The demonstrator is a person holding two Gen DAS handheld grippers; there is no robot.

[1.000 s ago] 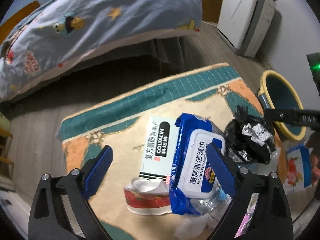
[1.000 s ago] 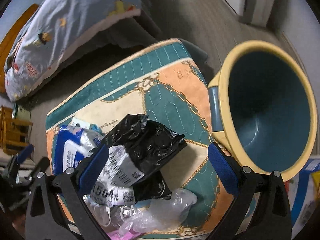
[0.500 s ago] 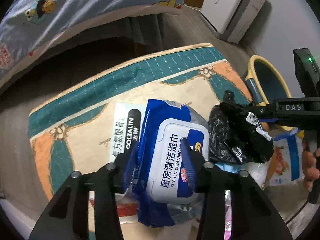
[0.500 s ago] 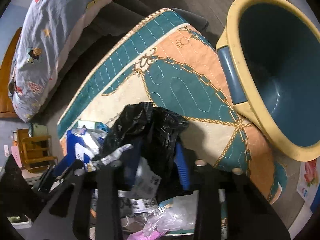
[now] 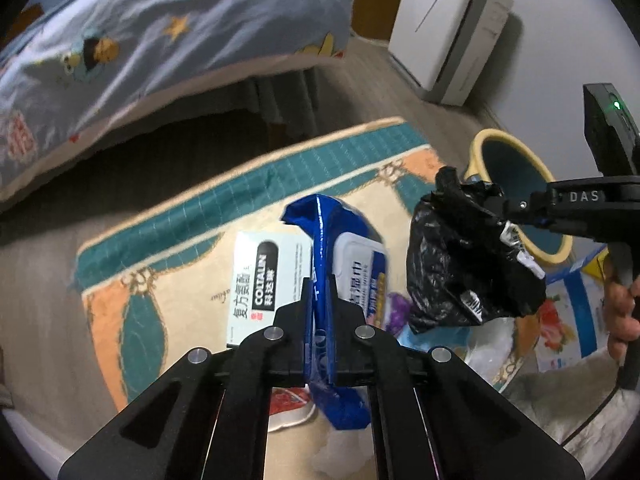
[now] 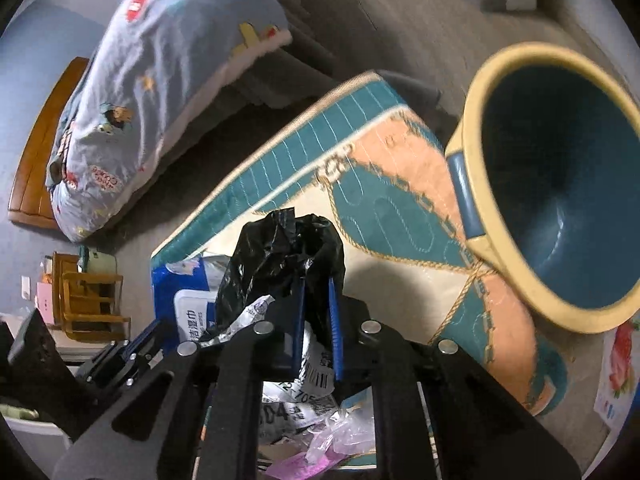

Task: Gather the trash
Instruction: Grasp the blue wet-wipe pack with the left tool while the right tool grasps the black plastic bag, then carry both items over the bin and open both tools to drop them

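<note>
My left gripper [image 5: 319, 300] is shut on a blue wet-wipes pack [image 5: 352, 256] and holds it lifted off the patterned mat [image 5: 168, 248]. My right gripper [image 6: 316, 304] is shut on a crumpled black plastic bag [image 6: 280, 256] with a white label, raised above the mat [image 6: 384, 208]. In the left wrist view the bag [image 5: 460, 264] hangs from the right gripper [image 5: 516, 208], close to the yellow bin [image 5: 516, 176]. The yellow bin with blue inside [image 6: 556, 184] stands just right of the mat. The wipes pack also shows in the right wrist view [image 6: 184, 300].
A white medicine box [image 5: 264, 284], a red-and-white wrapper [image 5: 288, 408], clear plastic and pink scraps [image 6: 320, 440] lie on the mat. A bed with a cartoon quilt [image 5: 160, 36] is behind. A white appliance [image 5: 444, 24] stands by the wall. A wooden stool [image 6: 88, 300] is at left.
Both grippers went from open to shut: the left on the wipes pack, the right on the black bag. Both items are now lifted, the pack turned edge-on.
</note>
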